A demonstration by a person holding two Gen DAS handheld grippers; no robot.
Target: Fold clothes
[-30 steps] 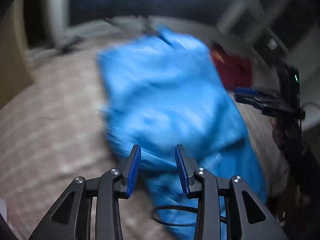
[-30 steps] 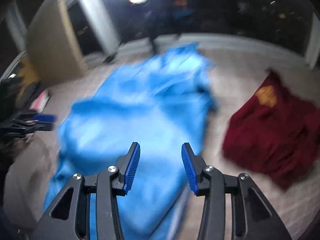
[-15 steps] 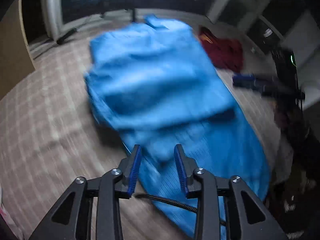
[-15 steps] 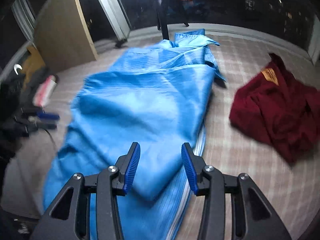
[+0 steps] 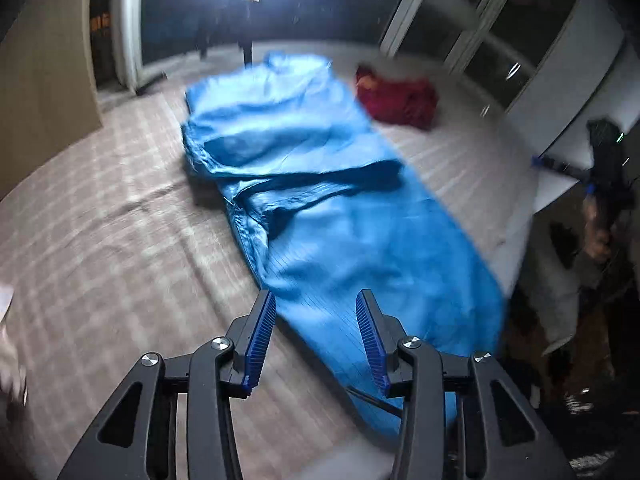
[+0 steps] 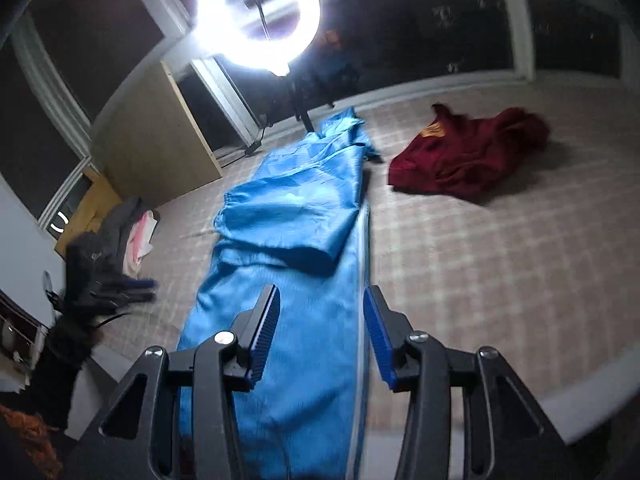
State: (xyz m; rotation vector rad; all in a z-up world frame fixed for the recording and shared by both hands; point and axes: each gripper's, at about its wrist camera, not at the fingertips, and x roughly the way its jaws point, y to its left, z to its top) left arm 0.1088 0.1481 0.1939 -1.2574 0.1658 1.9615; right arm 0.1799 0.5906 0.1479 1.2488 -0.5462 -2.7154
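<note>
A blue garment (image 5: 320, 200) lies stretched out long and narrow on the plaid bed cover (image 5: 120, 240), with a sleeve folded across its middle (image 6: 288, 220). My left gripper (image 5: 316, 296) hovers above its near end. Its jaws are opening and nothing is between them. My right gripper (image 6: 322, 290) hangs over the same garment's near part from the other side. Its jaws are also opening and hold nothing. A dark red garment (image 6: 468, 156) lies crumpled to the right of the blue one, also seen in the left wrist view (image 5: 396, 98).
A bright ring light (image 6: 258, 16) on a stand is at the bed's far edge. A wooden panel (image 6: 160, 140) and a pile of clothes (image 6: 136, 232) are on the left. The bed's near edge (image 6: 580, 412) curves past on the right.
Both grippers have drawn back and risen away from the blue garment, so more of the bed and the ring light shows. The garment lies still where it was dropped.
</note>
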